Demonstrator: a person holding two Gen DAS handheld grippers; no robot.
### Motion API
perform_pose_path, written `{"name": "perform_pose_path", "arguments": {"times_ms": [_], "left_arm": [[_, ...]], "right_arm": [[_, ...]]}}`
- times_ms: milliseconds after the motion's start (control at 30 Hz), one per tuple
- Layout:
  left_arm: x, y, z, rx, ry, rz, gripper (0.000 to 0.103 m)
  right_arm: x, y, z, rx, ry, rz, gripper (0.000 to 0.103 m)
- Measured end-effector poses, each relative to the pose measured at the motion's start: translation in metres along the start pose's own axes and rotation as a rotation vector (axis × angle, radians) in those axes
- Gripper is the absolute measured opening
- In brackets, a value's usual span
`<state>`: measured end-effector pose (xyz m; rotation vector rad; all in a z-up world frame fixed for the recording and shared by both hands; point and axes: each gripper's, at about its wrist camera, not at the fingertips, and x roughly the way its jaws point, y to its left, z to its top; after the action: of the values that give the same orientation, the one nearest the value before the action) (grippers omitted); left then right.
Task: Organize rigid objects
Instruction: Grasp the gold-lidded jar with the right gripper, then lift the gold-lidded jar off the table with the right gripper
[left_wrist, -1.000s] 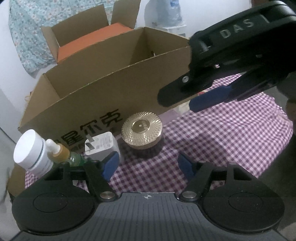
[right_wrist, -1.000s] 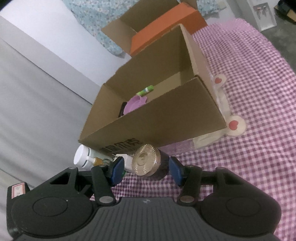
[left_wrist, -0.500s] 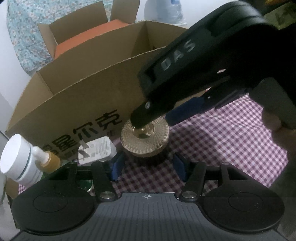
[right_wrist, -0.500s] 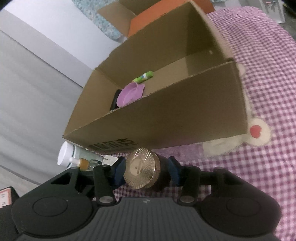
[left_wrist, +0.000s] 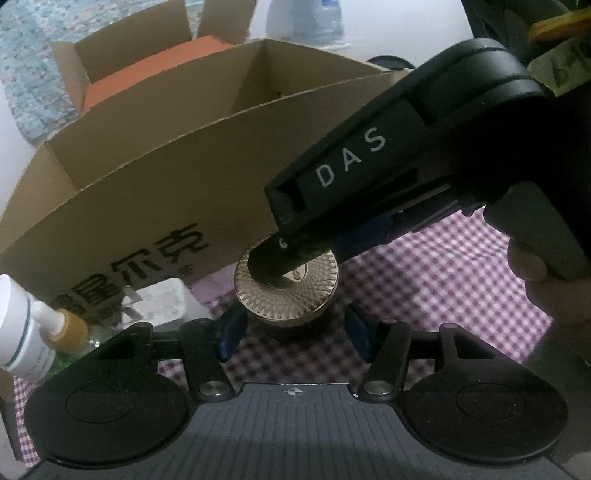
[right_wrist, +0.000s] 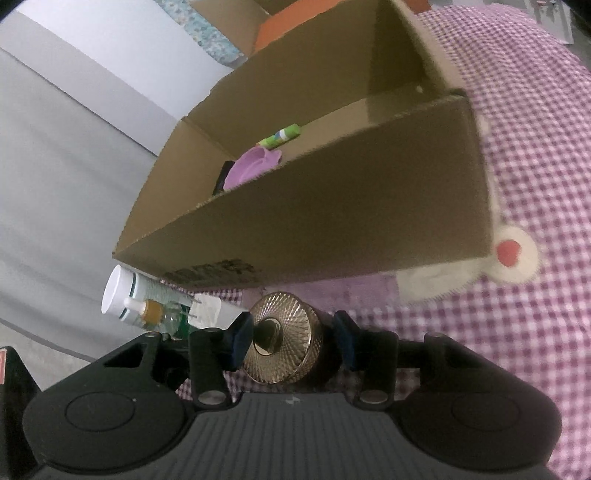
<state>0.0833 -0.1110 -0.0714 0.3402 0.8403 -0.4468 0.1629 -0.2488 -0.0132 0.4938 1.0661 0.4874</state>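
Observation:
A jar with a ribbed gold lid (left_wrist: 291, 299) stands on the purple checked cloth just in front of the open cardboard box (left_wrist: 147, 206). My left gripper (left_wrist: 292, 314) is shut on it from left and right, though the right pad's contact is hard to see. In the right wrist view the jar (right_wrist: 284, 332) sits between the blue pads of my right gripper (right_wrist: 292, 321), which is shut on it. From the left wrist view that gripper reaches in from the upper right, one black finger (left_wrist: 273, 262) over the lid.
Left of the jar lie a white charger plug (left_wrist: 162, 302), a dropper bottle (left_wrist: 66, 328) and a white tube (left_wrist: 14, 325). The box (right_wrist: 332, 221) holds a purple dish (right_wrist: 251, 166) and a green stick (right_wrist: 280, 134). A plush piece with a red heart (right_wrist: 509, 251) lies at its right corner.
My right gripper came down from the upper right onto the jar. Both pairs of jaws narrowed around the jar, which now fills the gap between the pads.

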Motion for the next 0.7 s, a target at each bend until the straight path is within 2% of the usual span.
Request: {"name": "perform_pose_path", "arguments": {"times_ms": [200, 467, 700], "left_arm": [[-0.007, -0.018, -0.006, 0.043, -0.009, -0.041, 0.059], [0.000, -0.027, -0.001, 0.070, -0.018, -0.003, 0.060], [0.014, -0.027, 0.007, 0.091, -0.014, 0.002, 0.061]], "right_arm": [[-0.020, -0.013, -0.012, 0.030, -0.005, -0.001, 0.051], [-0.027, -0.021, -0.017, 0.061, -0.019, 0.013, 0.051], [-0.023, -0.026, -0.016, 0.080, -0.019, 0.029, 0.052]]}}
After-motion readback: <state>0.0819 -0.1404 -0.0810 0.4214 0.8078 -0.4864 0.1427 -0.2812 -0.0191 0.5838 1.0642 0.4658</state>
